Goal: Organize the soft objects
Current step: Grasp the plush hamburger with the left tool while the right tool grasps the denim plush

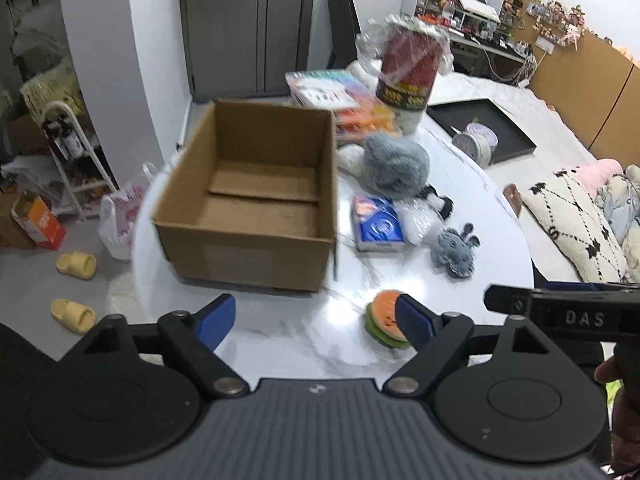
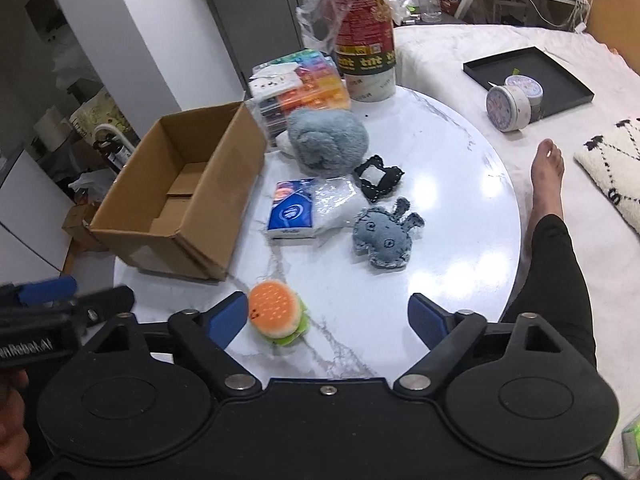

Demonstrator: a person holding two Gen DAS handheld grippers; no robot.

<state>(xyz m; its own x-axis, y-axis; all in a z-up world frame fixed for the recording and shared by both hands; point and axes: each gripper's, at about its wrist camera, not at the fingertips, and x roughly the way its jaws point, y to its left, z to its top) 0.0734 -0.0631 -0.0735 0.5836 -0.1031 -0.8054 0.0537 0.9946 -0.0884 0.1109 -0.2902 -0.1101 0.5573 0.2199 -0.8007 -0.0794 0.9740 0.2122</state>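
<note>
Left gripper [image 1: 316, 322]: spread wide, empty, facing the box.
Box: open brown cardboard box [image 2: 180, 188] on white marble desk [image 2: 440, 240], likely the collecting bin.
Toys: plush burger [image 2: 278, 314] before it, grey denim animal [image 2: 384, 238] right.
Right gripper [image 2: 328, 316]: spread, empty, burger beside its left finger.

grey doors [image 1: 256, 20], white marble table [image 2: 440, 240], cluttered desk [image 1: 480, 20]

I see even indoor light, glare on the table [image 2: 460, 216], motion blur on the box [image 1: 248, 200], and fisheye-bent edges.
</note>
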